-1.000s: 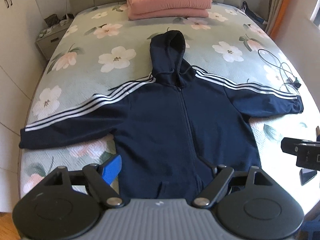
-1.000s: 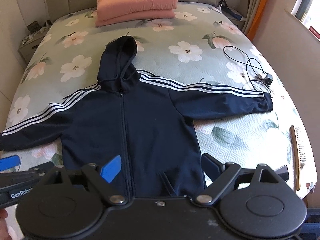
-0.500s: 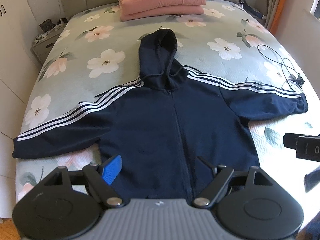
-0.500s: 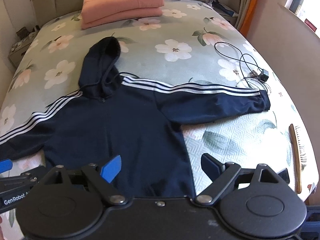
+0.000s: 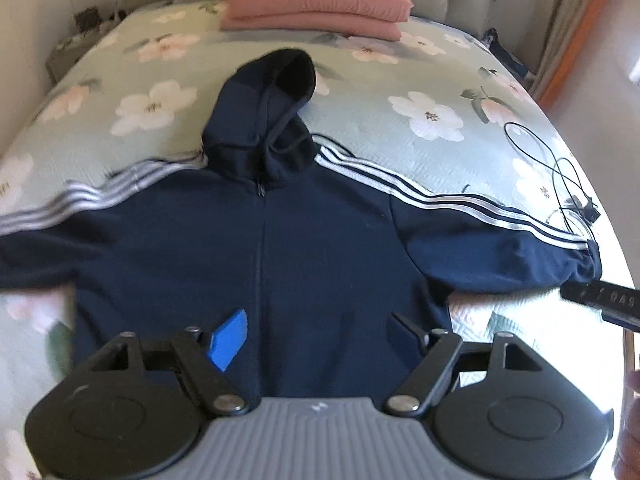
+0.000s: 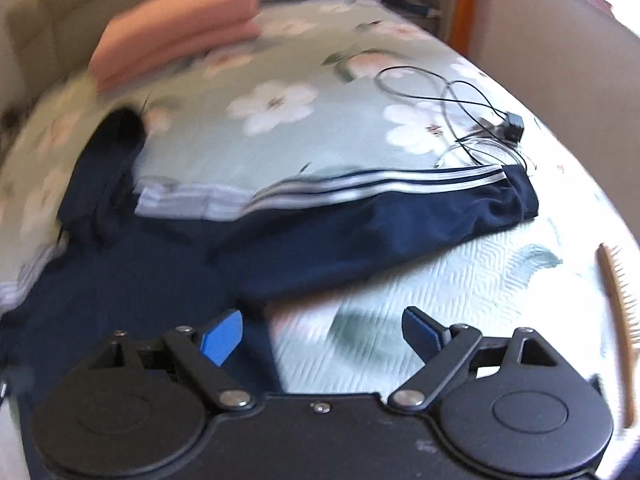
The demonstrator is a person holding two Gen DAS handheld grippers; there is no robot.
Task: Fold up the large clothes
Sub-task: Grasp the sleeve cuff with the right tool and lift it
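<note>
A navy zip hoodie with white-striped sleeves lies flat, front up, on the floral bed, its hood pointing away. My left gripper hovers open over the lower hem near the zip, holding nothing. My right gripper is open too, above the hoodie's right side edge and bare bedspread, aimed toward the right sleeve and its cuff. The other gripper pokes in at the right edge of the left wrist view, next to that cuff.
A folded pink blanket sits at the head of the bed. A black cable with a plug lies just beyond the right cuff. A wooden comb rests near the bed's right edge. A nightstand stands far left.
Both grippers have moved forward and lower toward the hoodie. The right one has swung right, now facing the right sleeve instead of the body. Both stay open.
</note>
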